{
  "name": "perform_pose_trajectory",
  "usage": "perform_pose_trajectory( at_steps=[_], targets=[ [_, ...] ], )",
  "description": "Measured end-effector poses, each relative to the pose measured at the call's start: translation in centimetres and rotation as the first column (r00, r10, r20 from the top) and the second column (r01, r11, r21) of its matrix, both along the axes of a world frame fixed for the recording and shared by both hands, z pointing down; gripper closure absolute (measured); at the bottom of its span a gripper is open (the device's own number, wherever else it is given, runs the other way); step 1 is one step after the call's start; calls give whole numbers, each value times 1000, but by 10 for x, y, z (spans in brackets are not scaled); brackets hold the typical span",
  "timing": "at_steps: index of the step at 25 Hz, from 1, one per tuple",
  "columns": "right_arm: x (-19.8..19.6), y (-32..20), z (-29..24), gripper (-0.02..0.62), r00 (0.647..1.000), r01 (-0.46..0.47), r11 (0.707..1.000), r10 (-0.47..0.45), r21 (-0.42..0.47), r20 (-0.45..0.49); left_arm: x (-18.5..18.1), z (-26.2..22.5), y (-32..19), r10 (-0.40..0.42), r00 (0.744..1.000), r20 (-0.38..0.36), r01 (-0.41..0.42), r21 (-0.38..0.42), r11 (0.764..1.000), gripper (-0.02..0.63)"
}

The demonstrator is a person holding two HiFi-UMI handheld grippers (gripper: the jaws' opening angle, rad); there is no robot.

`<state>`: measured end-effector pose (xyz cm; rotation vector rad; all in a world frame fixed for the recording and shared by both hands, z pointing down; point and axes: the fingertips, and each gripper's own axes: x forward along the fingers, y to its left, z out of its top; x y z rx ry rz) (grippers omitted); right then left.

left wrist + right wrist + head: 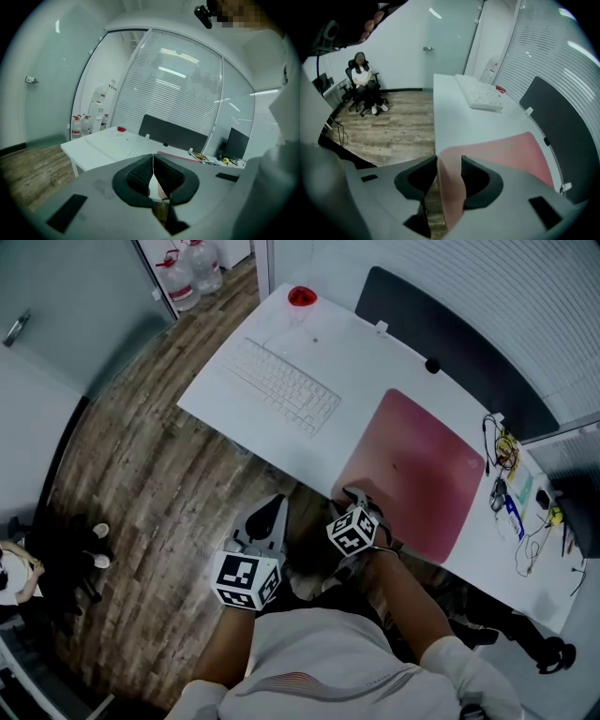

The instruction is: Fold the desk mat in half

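Observation:
The pink desk mat point(412, 470) lies flat on the right half of the white desk point(366, 357). My right gripper point(354, 501) is at the mat's near left corner, at the desk's front edge. In the right gripper view that corner of the mat point(506, 152) runs down between the two jaws of my right gripper point(449, 171), which stand apart around it. My left gripper point(270, 514) hangs off the desk over the wood floor, left of the right one. Its pads point(140, 173) meet, with nothing between them.
A white keyboard point(279, 385) lies on the desk's left half, with a small red object point(301, 296) at the far corner. A black divider panel point(450, 343) lines the back edge. Cables and small items point(511, 493) clutter the right end. A person sits in a chair point(363, 79) across the floor.

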<state>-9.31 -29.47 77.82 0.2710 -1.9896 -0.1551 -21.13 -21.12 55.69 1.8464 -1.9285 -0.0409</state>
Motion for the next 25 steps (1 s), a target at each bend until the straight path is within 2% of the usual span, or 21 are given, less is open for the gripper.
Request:
perform_pose_trajectory(
  at_steps=[3, 8, 12, 17, 21, 25],
  targets=[
    [0, -2, -5, 386, 1000, 4, 1000, -4, -25, 19, -1, 0, -3, 1, 1000, 3, -1, -1, 1000, 592],
    [0, 5, -6, 441, 1000, 5, 999, -4, -41, 20, 2, -1, -4, 5, 1000, -3, -5, 3, 1000, 592],
    [-1, 9, -6, 523, 1000, -2, 1000, 2, -18, 28, 7, -4, -9, 18, 1000, 0, -18, 6, 1000, 592],
    [3, 2, -28, 531, 989, -80, 997, 80, -5, 121, 14, -12, -18, 50, 999, 2, -50, 16, 999, 592],
    [20, -14, -63, 532, 956, -178, 984, 177, -16, 234, 32, -25, -33, 101, 995, 20, -102, 36, 994, 592],
    [71, -39, -98, 532, 883, -334, 942, 328, -43, 335, 67, -42, -61, 188, 981, 42, -191, 65, 979, 592]
  ],
)
